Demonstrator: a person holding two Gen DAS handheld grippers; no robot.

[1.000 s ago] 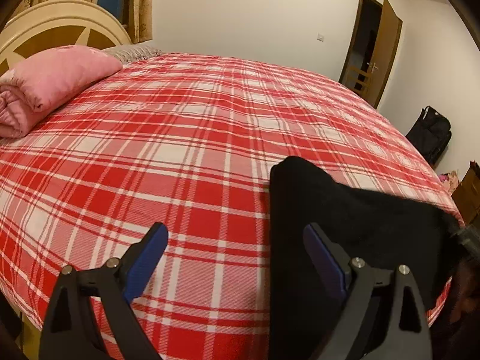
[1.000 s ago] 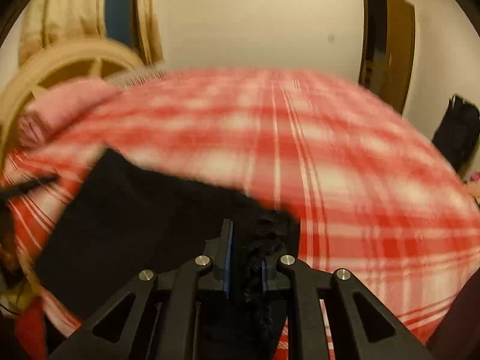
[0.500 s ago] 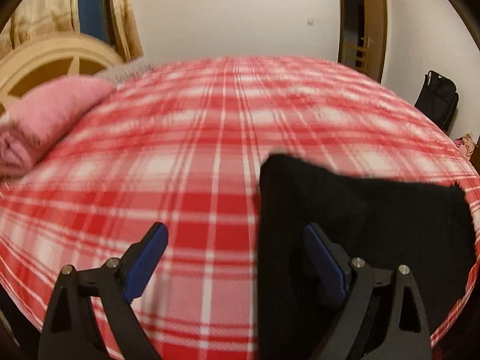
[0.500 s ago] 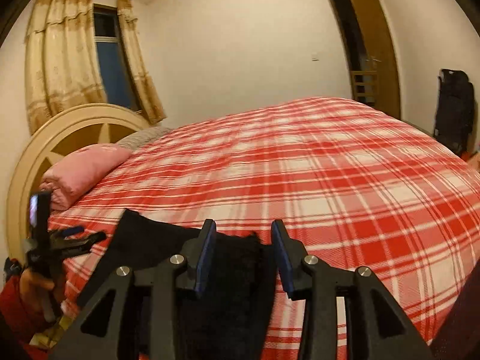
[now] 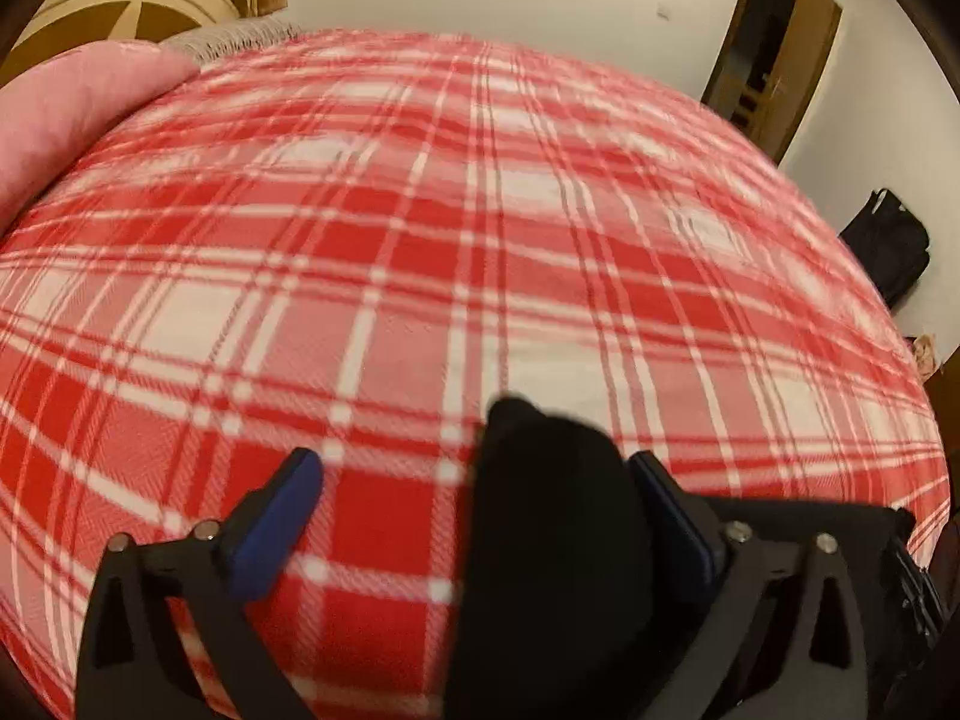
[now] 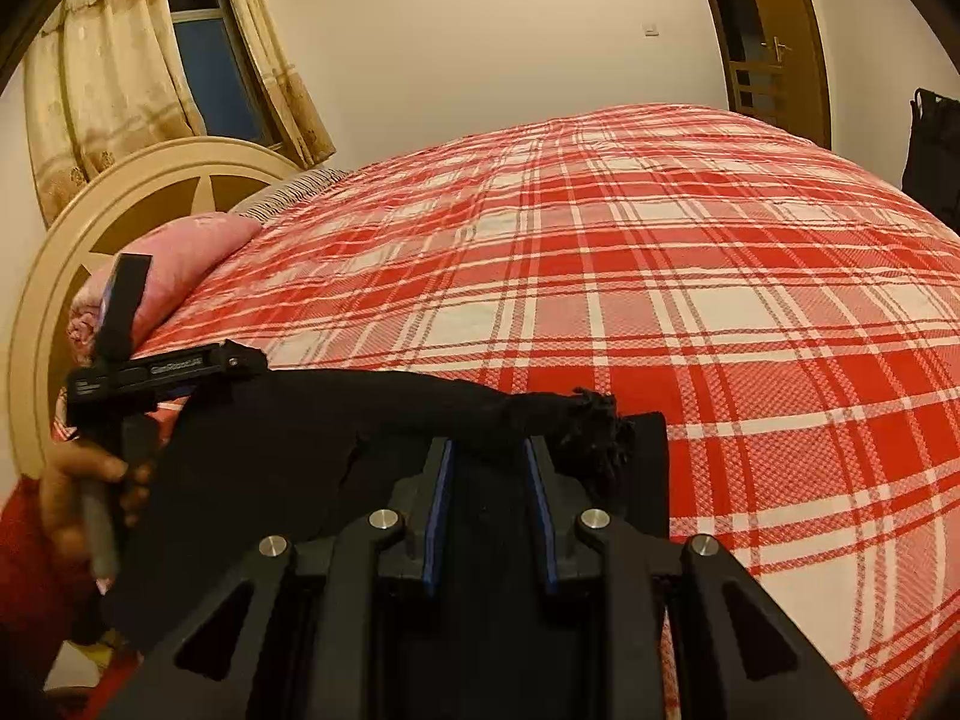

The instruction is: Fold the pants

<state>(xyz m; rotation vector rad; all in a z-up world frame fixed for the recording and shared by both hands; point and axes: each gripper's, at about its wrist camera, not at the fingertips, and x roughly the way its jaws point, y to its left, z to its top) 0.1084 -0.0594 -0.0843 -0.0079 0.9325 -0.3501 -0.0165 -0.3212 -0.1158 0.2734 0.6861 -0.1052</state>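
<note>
Fingers of the left gripper (image 5: 474, 510) stand wide apart, a corner of the black knit pants (image 6: 384, 438) between them, ungripped. On the right, the right gripper (image 6: 487, 474) has its fingers narrowly parted around the frayed end of the bunched fabric; whether they pinch it cannot be told. The pants lie at the near edge of the red-and-white plaid bed (image 6: 690, 300). Both ends likely need firm, level grips before folding. No containers appear.

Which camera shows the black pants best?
The right wrist view: the black pants stretch along the bed's near edge between both grippers. The left wrist view shows only a blurred bunch between its open fingers.
</note>
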